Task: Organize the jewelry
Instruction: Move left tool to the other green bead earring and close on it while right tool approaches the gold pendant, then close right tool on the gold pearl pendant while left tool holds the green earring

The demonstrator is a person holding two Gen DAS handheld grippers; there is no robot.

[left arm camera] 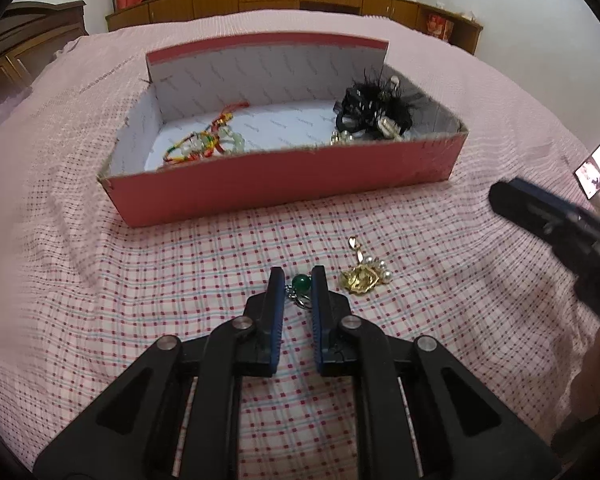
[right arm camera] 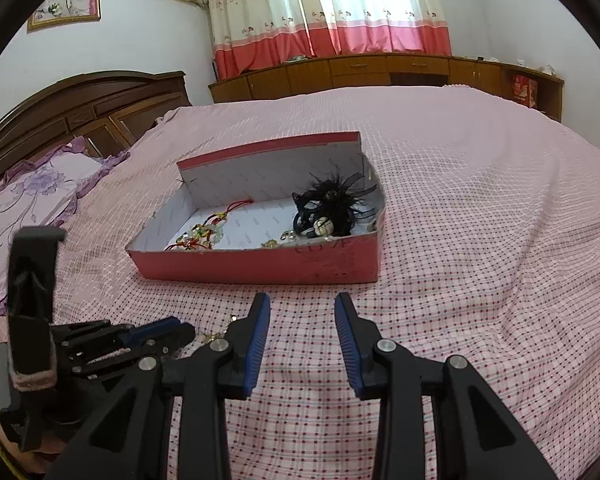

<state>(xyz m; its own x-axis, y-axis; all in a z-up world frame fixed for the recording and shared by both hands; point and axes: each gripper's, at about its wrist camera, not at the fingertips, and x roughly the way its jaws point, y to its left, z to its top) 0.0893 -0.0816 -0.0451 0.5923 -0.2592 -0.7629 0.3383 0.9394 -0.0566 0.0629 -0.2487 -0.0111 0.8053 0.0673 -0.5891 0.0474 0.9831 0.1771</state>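
The left gripper point(left arm camera: 297, 280) has its blue pads drawn in narrow around a green bead earring point(left arm camera: 300, 285) lying on the checked bedspread point(left arm camera: 140, 280); the bead sits right between the fingertips, and from here the pads look to be pressing on its sides, its silver clasp trailing back toward the gripper's body. The thing's long axis runs roughly from twelve to six o'clock in the left wrist view, bead end pointing at twelve toward the red box point(left arm camera: 284, 184), hook end at six. To do this well I'd lift straight up and slowly — a round bead can squirt out of flat pads — then carry it to twelve o'clock over the box's near wall and let go low inside, clear of the coloured cord bracelet point(left arm camera: 204, 144) at the box's left and the black feathered hairpiece point(left arm camera: 374, 110) at its right. A gold and pearl brooch point(left arm camera: 362, 278) lies just beside the earring at three o'clock, not touching it. The right gripper point(right arm camera: 302, 300) hangs half open over bare cloth, holding nothing.
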